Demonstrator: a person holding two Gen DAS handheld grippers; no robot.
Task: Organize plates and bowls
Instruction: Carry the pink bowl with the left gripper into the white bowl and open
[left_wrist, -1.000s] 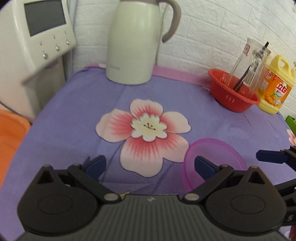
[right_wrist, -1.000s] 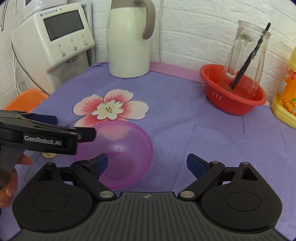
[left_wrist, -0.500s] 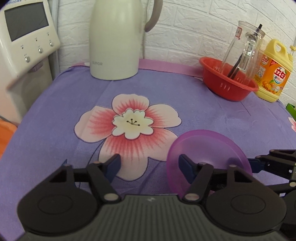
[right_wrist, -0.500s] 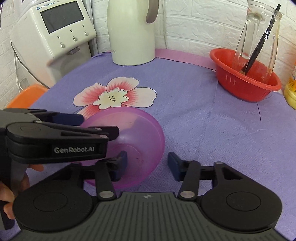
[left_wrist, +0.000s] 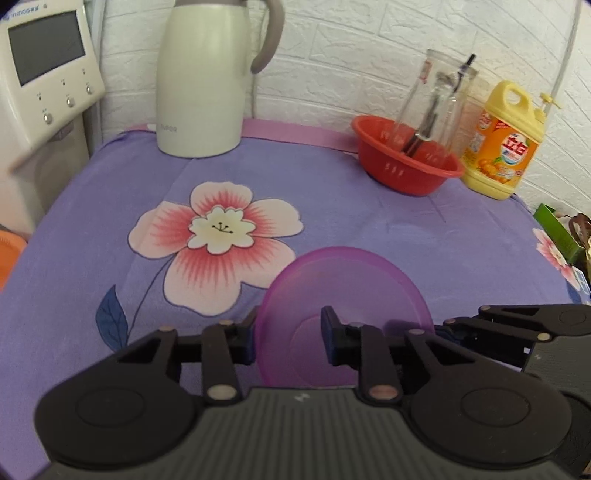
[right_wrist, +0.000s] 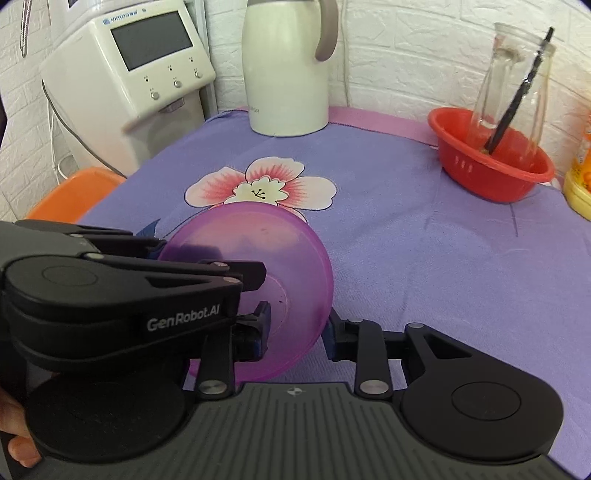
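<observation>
both claws have just been closing: the left gripper (left_wrist: 288, 341) and right gripper (right_wrist: 297, 326) each pinch the purple bowl's (right_wrist: 258, 266) rim (tilted on edge) near the flowered purple cloth's (left_wrist: 332, 206) front edge.

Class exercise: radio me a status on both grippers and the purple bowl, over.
Left gripper and right gripper both just closed on the purple bowl, one on each side of its rim. Bowl tilted. Tablecloth around it bare, nothing blocking.

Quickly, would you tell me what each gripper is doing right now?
Left gripper: shut on the purple bowl.
Right gripper: shut on the same bowl.
</observation>
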